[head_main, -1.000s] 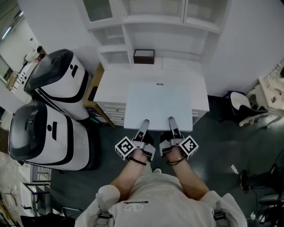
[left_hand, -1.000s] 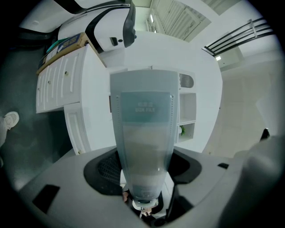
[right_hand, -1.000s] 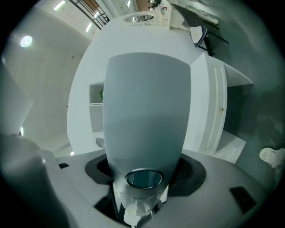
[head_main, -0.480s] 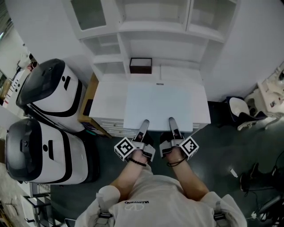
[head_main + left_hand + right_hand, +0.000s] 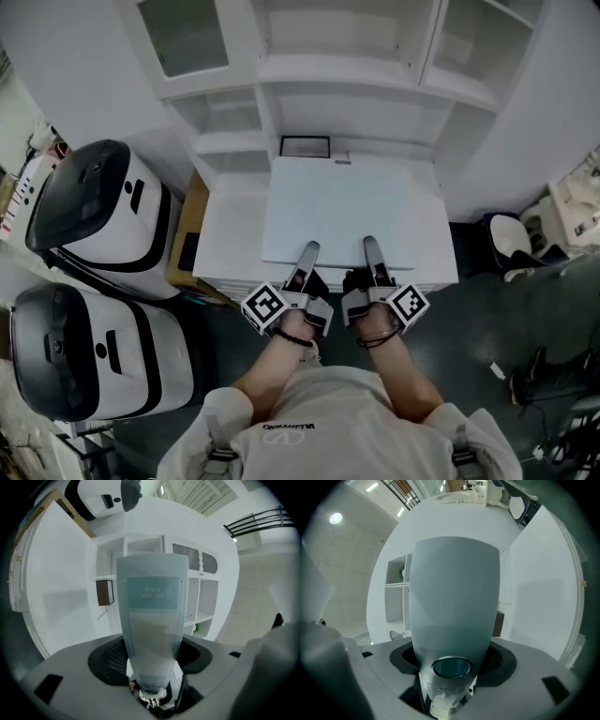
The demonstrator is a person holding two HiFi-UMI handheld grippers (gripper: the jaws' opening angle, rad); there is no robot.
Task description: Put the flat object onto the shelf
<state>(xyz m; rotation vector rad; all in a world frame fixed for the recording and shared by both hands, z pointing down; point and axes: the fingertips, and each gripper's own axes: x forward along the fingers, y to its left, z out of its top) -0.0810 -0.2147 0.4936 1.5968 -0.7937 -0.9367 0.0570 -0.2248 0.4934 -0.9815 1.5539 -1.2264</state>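
Two grippers are found clamped on the near edge of one pale blue-white flat plastic box file (image 5: 337, 211). The left gripper (image 5: 306, 255) has its jaws pinched on the file, which is seen edge-on between them; the right gripper (image 5: 372, 251) is closed on it likewise. The file is held flat over the white table (image 5: 225, 246), its far edge near a small dark-framed box (image 5: 305, 146) at the foot of the white shelf unit (image 5: 356, 73). Contact with the table cannot be determined.

2 grippers (L (image 5: 306, 255), R (image 5: 372, 248)), 1 flat file (image 5: 337, 206), 2 white-black machines (image 5: 89, 211) (image 5: 89, 356), 1 dark box (image 5: 305, 146), 1 shelf unit (image 5: 352, 70)
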